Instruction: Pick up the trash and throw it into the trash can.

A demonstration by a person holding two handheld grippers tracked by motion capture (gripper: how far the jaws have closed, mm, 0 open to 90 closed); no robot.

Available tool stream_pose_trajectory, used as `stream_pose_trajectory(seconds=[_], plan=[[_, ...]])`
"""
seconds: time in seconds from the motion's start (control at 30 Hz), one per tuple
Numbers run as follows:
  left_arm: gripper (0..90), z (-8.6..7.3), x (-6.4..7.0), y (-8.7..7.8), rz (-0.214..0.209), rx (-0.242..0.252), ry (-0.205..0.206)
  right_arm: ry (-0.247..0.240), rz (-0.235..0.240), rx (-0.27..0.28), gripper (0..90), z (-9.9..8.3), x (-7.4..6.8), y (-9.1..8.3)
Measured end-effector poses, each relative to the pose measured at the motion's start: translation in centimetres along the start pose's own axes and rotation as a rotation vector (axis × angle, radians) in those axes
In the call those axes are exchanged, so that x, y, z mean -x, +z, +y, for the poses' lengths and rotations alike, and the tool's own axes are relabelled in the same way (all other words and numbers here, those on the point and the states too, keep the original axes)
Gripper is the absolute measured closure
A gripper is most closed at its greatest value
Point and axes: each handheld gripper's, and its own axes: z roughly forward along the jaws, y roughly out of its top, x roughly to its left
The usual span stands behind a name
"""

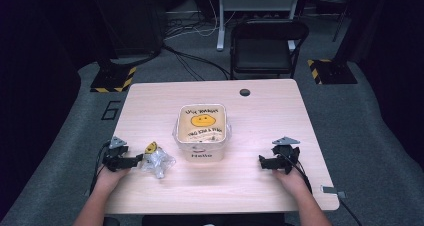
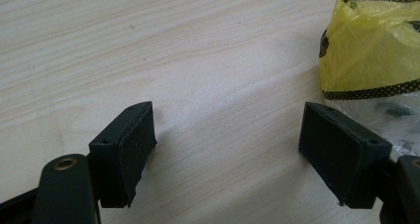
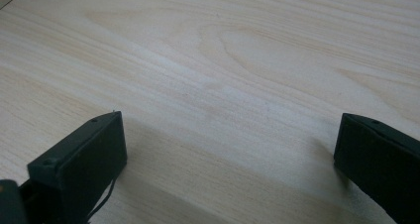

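Observation:
A clear square container (image 1: pixel 202 131) with a yellow smiley face and the word "Hello" stands at the middle of the wooden table (image 1: pixel 260 116). To its left lies a crumpled clear plastic bag with a yellow part (image 1: pixel 156 159); the same bag (image 2: pixel 371 50) is at the right edge of the left gripper view. My left gripper (image 1: pixel 139 159) rests on the table just left of the bag, open, with bare wood between its pads (image 2: pixel 124 149). My right gripper (image 1: pixel 262 161) sits at the right front of the table, open over bare wood, its pads (image 3: pixel 84 159) wide apart.
A small dark round cap (image 1: pixel 244 92) sits in the table's far edge. A black folding chair (image 1: pixel 265 46) stands behind the table, with cables on the floor and yellow-black striped stand bases (image 1: pixel 116 78) at both sides.

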Motion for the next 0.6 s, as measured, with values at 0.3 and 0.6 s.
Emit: stream_pose_trajectory(seconds=[0.3, 0.6], plan=[[23.7, 0.6, 0.1, -1.7, -0.009, -0.023, -0.05, 0.0, 0.0, -0.001, 0.0, 0.0, 0.0, 0.0], [22.7, 1.6, 0.7, -3.0, 0.005, -0.014, -0.069, -0.001, 0.001, -0.001, 0.0, 0.0, 0.0, 0.0]])
